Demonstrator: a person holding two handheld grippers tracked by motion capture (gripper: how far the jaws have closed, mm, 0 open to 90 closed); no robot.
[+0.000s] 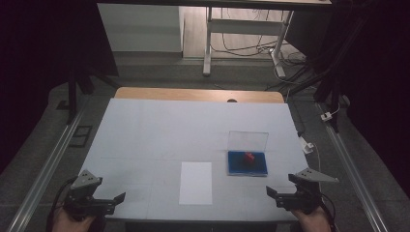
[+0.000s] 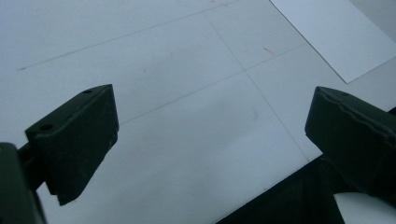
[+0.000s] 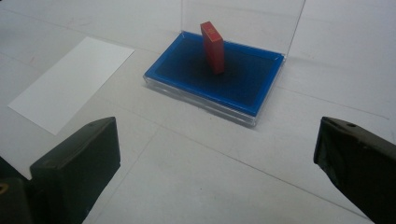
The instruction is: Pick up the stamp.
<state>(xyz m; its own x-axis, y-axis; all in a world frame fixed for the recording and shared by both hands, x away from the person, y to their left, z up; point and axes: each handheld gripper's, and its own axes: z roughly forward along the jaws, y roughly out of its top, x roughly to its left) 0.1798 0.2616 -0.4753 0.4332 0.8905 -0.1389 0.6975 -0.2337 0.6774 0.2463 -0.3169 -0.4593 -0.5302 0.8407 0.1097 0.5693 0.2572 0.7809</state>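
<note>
Matte black wedge fingers (image 3: 74, 172) of both grippers spread wide, empty, glossy clear case (image 3: 219, 81), blue lining, upright red block (image 3: 213, 46)

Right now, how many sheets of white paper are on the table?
1. The paper lies flat near the table's front edge, just left of the blue case, apart from it. None seems hidden.

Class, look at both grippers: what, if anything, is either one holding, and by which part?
Nothing is held. The left gripper and right gripper are both open over the white table.
</note>
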